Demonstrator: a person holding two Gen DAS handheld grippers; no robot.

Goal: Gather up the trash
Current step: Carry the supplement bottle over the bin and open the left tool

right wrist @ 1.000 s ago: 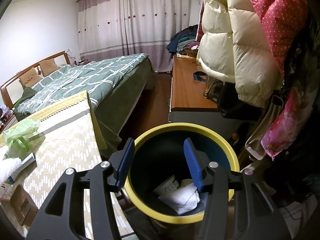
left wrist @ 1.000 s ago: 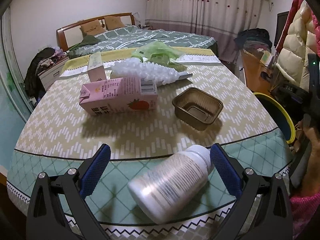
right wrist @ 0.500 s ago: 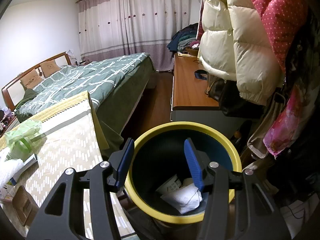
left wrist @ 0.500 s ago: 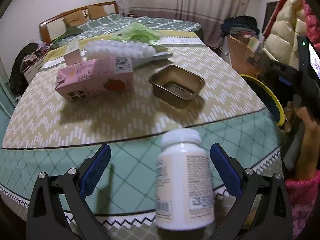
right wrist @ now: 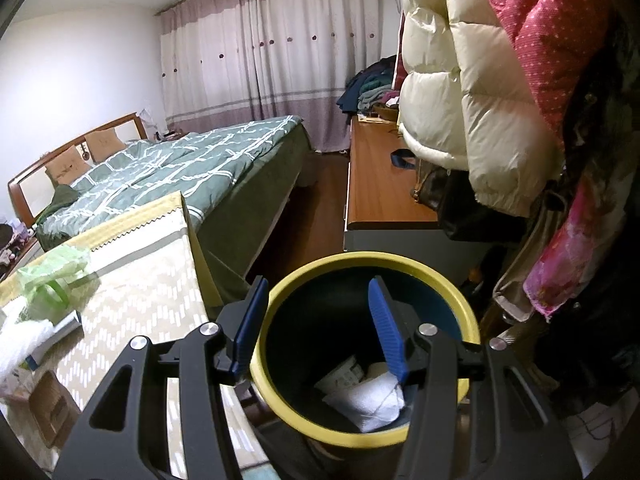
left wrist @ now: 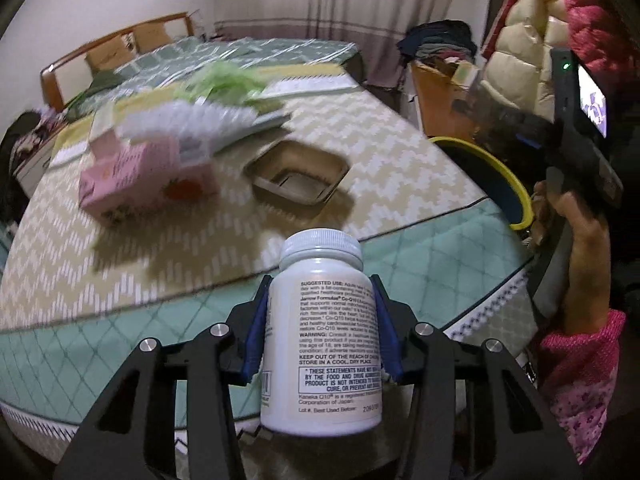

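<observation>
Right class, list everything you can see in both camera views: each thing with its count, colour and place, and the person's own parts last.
Pill bottle: one, white, clamped upright in the left gripper.
Carton: one, pink, lying on the table.
Foil tray: one, brown-gold, mid-table, empty.
Bubble wrap: one, white, behind the carton.
Plastic bag: one, green, far end of the table.
Table: one, cream and teal cloth.
Bin: one, yellow rim, dark inside, beside the table, holding white paper.
Bed: one, green quilt, background.
Coats: several, cream and pink, hanging at right.
Left gripper: black, blue pads, just closed on the bottle.
Right gripper: open astride the bin's rim.
Hand: one, pink sleeve, holding the right gripper.
</observation>
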